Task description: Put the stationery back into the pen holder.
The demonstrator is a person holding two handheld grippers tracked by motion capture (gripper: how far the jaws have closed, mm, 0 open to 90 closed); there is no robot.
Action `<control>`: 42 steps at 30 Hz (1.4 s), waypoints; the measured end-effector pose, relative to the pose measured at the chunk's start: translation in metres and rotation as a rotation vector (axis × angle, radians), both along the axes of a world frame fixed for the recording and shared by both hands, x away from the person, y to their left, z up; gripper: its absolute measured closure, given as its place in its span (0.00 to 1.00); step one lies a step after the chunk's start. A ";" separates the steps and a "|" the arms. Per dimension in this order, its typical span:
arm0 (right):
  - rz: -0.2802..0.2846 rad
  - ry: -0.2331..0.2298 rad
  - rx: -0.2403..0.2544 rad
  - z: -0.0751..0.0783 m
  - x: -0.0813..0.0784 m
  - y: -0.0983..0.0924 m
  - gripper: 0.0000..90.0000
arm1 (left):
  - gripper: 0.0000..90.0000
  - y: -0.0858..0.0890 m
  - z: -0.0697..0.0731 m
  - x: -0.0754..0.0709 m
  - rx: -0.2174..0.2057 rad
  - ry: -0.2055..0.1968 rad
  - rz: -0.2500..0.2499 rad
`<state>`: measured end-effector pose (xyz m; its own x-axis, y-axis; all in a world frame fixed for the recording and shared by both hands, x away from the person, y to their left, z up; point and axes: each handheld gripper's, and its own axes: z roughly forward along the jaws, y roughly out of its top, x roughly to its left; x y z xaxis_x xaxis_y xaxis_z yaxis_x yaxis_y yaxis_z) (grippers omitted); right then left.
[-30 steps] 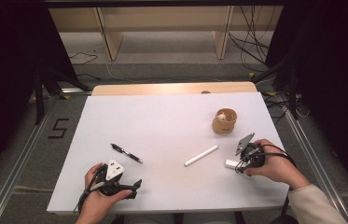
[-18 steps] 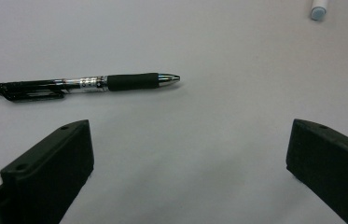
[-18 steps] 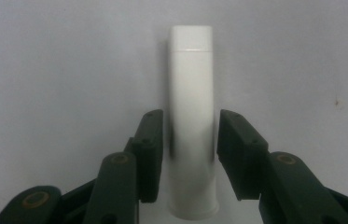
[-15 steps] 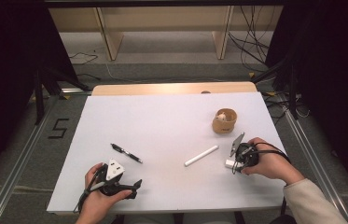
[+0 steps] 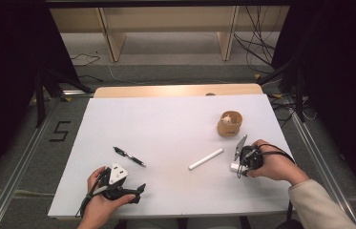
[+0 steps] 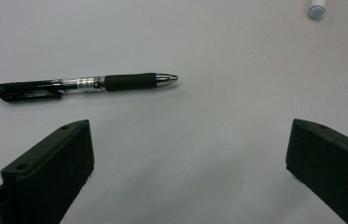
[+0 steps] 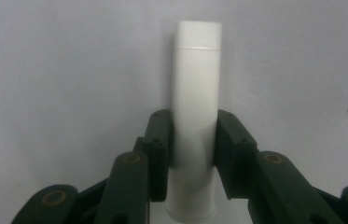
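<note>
White counter [image 5: 166, 119] in a dark room, grey floor around. Right gripper [image 7: 192, 149] fingers just closed on a white marker [image 7: 195, 93]; left gripper [image 6: 185, 158] gapes wide, empty, near a pen [image 6: 80, 84].

A black ballpoint pen [image 5: 129, 156] lies on the white counter [image 5: 166, 124] towards its left front. A small tan cup [image 5: 230, 124] stands at right, well apart from it.

The right claw [image 7: 193, 149] has just closed onto a white tube [image 7: 196, 93].
</note>
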<state>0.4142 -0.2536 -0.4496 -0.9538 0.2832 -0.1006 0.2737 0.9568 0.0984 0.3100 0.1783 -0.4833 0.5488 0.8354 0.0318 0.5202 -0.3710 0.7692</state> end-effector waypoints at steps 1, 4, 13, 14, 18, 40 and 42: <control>0.010 0.003 -0.004 0.000 0.001 0.000 0.76 | 0.01 0.000 0.000 0.000 0.000 -0.001 0.000; 0.021 0.007 -0.003 0.000 0.001 0.000 0.76 | 0.01 0.000 0.000 0.000 -0.001 -0.003 -0.001; 0.030 0.004 0.006 0.002 0.000 -0.001 0.77 | 0.02 -0.001 0.000 0.000 -0.004 -0.006 -0.009; 0.031 0.005 0.005 0.002 0.000 -0.001 0.77 | 0.03 -0.001 0.000 0.000 -0.003 -0.007 -0.010; 0.033 0.014 0.007 0.004 0.000 -0.001 0.77 | 0.04 -0.002 -0.001 0.000 0.000 -0.005 -0.016; 0.208 0.013 0.055 0.029 -0.024 0.061 0.77 | 0.25 -0.068 0.008 0.001 -0.083 -0.048 -0.328; 0.225 0.019 0.058 0.030 -0.026 0.071 0.77 | 0.29 -0.083 0.008 0.003 -0.062 -0.048 -0.386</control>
